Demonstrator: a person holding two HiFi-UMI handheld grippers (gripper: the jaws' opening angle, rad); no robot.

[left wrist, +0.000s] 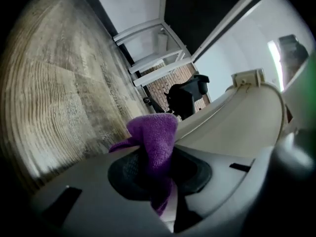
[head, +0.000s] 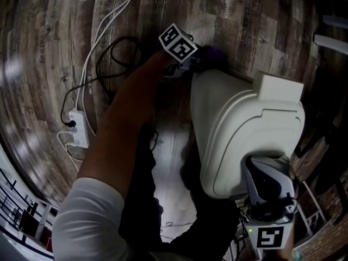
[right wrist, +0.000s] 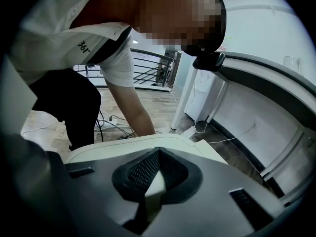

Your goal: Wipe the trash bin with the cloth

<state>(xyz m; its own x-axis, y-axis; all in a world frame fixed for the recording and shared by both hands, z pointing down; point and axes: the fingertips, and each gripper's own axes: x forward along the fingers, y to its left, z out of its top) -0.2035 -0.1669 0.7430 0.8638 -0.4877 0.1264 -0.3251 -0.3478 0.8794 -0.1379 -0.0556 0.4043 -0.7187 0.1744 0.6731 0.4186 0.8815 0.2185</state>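
Note:
The white trash bin lies tilted on the wood floor, its lid facing up toward me. My left gripper is at the bin's far upper corner, shut on a purple cloth. In the left gripper view the cloth bunches up out of the closed pads, right beside the bin's curved side. My right gripper sits at the bin's near end, shut, with nothing seen between its jaws. Past it, the right gripper view shows the bin's white top.
A white power strip with white cables and a black cable lies on the floor to the left. The person's arm reaches across. A white frame and a black object stand beyond the bin.

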